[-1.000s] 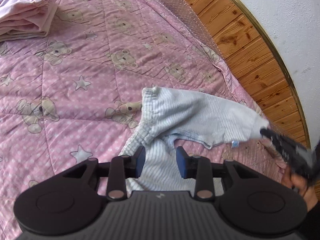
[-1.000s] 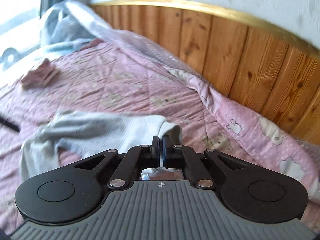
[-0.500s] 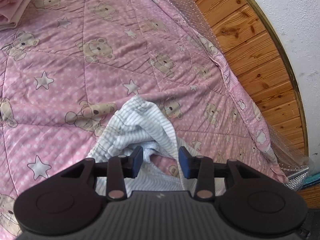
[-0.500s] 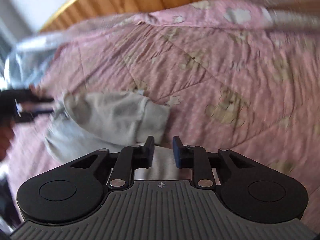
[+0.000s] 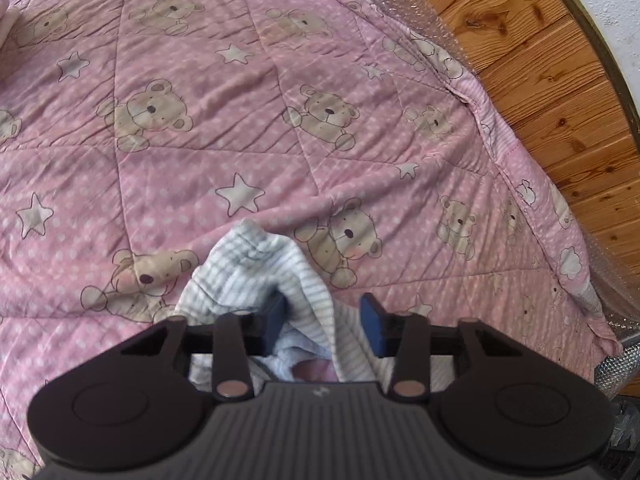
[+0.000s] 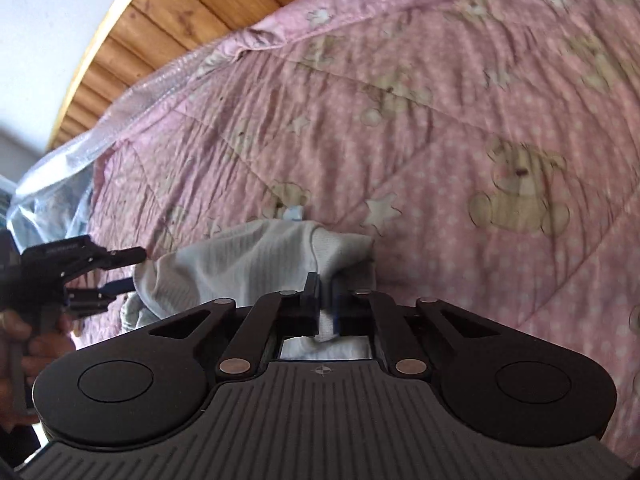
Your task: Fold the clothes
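So the thing being folded is a small pale striped garment (image 5: 256, 264), bunched up on the bed at the bottom middle of both views. In the right wrist view it's a crumpled grey-white heap (image 6: 248, 264) just left of centre, with a little blue tag poking out at its top edge.

The right gripper (image 6: 326, 304) has its jaws closing, and they're basically together, pinching a fold of that cloth. You can see white fabric squeezed between the pads and more of it under the tool.

The left gripper (image 5: 324, 316) has jaws closing too, but in its own view they still stand clearly apart. A ridge of the striped fabric stands up between them. It touches the pad on the left side of the frame, and there's a gap to the other pad, so nothing is pinched there. From the right wrist view you can see the same left gripper (image 6: 100, 276) at the far left edge, fingers spread at the garment's end, with the person's hand (image 6: 40, 344) on the handle below it.

Everything sits on a pink quilt (image 5: 200, 160) with teddy bears and stars. A wooden headboard (image 5: 540, 60) runs along the upper right in the left view, and there's clear plastic wrap (image 6: 60, 184) along the quilt's edge.
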Motion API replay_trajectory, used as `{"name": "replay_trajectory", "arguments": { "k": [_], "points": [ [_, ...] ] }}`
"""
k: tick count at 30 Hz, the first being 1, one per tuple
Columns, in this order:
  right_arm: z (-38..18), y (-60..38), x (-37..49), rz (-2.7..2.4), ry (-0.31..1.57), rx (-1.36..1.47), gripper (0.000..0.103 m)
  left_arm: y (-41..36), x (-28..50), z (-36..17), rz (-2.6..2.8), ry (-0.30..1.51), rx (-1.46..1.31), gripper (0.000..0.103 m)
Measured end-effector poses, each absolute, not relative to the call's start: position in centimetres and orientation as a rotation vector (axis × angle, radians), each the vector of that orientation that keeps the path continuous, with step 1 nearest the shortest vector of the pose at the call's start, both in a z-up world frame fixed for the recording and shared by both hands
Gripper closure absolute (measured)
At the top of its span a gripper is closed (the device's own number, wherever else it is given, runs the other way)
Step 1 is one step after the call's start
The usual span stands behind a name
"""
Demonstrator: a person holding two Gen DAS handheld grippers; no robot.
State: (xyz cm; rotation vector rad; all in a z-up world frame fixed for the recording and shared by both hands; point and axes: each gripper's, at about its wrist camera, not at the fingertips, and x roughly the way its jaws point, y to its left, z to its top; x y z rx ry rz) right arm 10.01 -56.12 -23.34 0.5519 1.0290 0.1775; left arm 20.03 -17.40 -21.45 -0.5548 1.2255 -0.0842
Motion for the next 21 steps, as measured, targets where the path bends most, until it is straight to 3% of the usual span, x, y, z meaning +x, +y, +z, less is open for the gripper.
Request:
{"name": "replay_trajectory", "arguments": {
  "k": [6, 10, 12, 15, 17, 19, 21],
  "points": [
    [-16.5, -57.4, 6.6, 0.218, 0.903, 0.550, 0.103, -14.0, 14.2, -18.1, -0.212, 1.132, -0.605, 0.099],
    [-18.8, -57.5, 4.0, 0.195, 1.014, 0.523, 0.103, -12.6, 10.5, -20.3, -0.194, 1.165, -0.588, 0.099],
    [-21.5, -57.2, 3.1, 0.164, 1.082, 0.503, 0.103, -12.0, 9.7, -21.2, -0.144, 1.146, -0.603, 0.090],
    [-22.8, -57.1, 2.5, 0.134, 1.087, 0.532, 0.102, -11.6, 9.5, -21.3, -0.106, 1.108, -0.607, 0.070],
    [-22.6, -57.2, 2.2, 0.128, 1.062, 0.562, 0.097, -11.5, 10.1, -20.8, -0.100, 1.079, -0.600, 0.050],
    [-22.4, -57.4, 2.0, 0.122, 1.036, 0.594, 0.082, -11.7, 10.6, -20.9, -0.096, 1.090, -0.575, 0.051],
    [-22.7, -57.5, 2.3, 0.120, 1.030, 0.600, 0.081, -11.9, 11.2, -21.3, -0.090, 1.109, -0.559, 0.057]
  ]
}}
